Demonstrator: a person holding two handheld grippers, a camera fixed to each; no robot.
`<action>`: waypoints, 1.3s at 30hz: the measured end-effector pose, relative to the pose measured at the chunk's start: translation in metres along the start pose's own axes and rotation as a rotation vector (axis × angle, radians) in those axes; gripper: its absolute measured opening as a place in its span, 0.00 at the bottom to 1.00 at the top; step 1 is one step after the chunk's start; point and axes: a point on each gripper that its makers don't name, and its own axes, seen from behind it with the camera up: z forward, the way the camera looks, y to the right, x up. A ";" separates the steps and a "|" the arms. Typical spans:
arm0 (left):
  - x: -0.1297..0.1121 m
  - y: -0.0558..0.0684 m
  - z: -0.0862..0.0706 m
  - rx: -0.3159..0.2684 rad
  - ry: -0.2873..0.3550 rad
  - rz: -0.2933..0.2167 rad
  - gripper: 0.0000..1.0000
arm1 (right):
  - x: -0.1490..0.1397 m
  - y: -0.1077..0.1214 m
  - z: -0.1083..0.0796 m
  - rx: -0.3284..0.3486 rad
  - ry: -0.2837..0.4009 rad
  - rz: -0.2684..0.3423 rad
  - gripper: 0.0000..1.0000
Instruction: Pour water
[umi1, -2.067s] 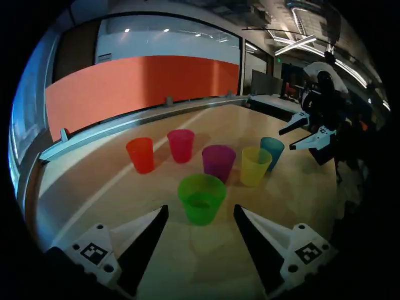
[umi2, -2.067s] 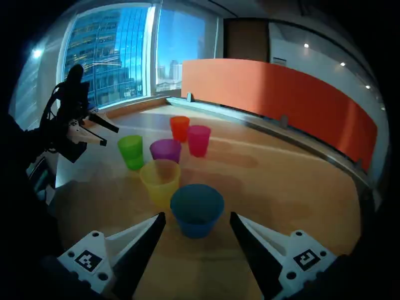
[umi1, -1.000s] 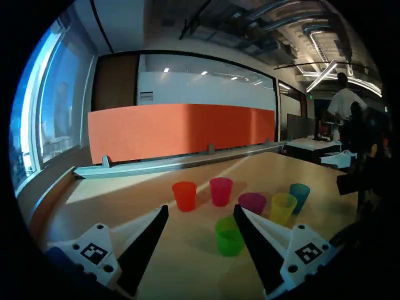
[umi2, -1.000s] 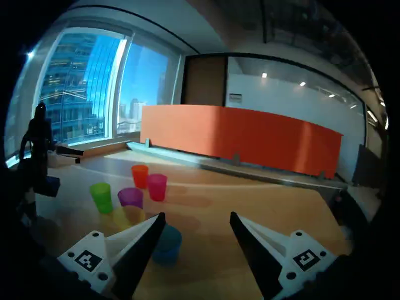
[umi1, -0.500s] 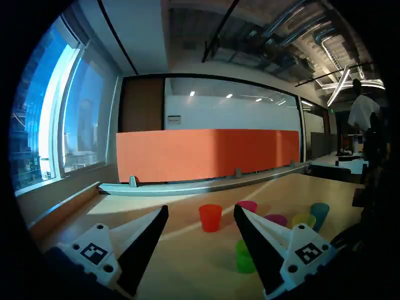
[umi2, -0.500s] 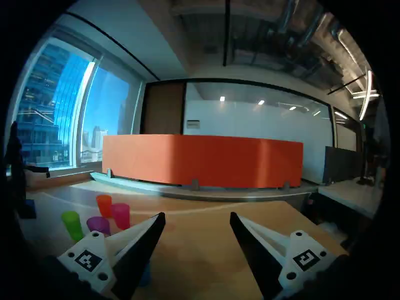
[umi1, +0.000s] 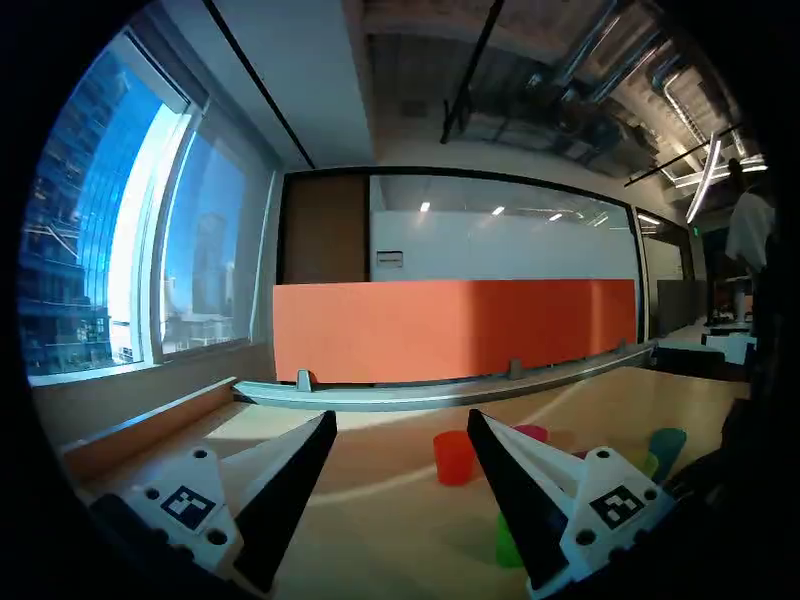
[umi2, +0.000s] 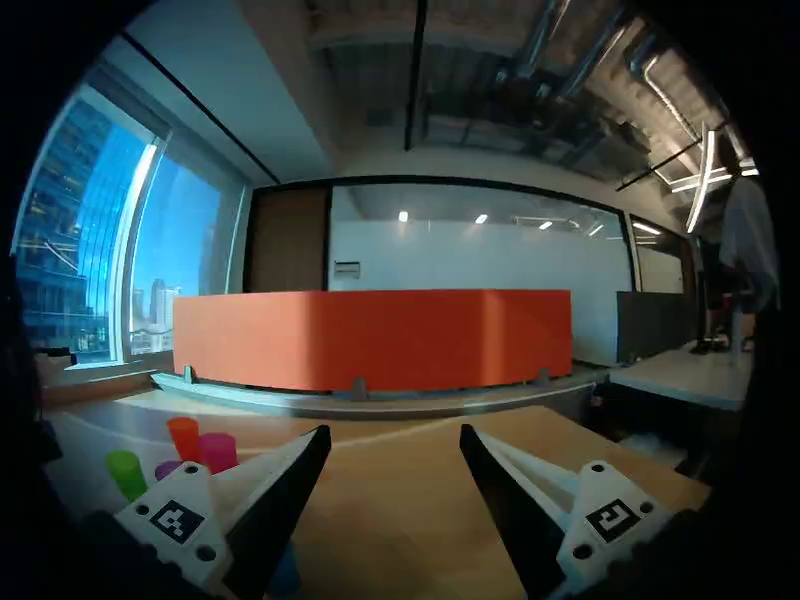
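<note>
left hand-held gripper (umi1: 400, 414): fingers apart, empty | right hand-held gripper (umi2: 393, 430): apart too | orange cup (umi1: 454, 457), green cup (umi1: 507, 545): on tabletop (umi1: 380, 530) ahead of the left one (green half hidden behind a finger)

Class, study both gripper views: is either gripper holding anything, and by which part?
Nothing is held. The left gripper and right gripper both stand open, with nothing gripped between their fingers; the orange plastic cup stands farther off on the wooden table, untouched.

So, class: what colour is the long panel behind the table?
The panel is orange; right gripper view.
</note>
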 end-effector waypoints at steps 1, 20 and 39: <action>0.000 0.000 0.001 0.000 0.002 0.001 0.97 | 0.000 -0.001 0.000 -0.001 -0.001 -0.002 1.00; -0.014 -0.006 0.008 0.062 0.005 0.071 0.97 | -0.001 -0.017 0.000 -0.005 -0.035 -0.016 1.00; -0.067 -0.020 0.017 0.071 -0.022 0.003 0.97 | -0.005 -0.024 0.006 -0.017 -0.075 -0.049 1.00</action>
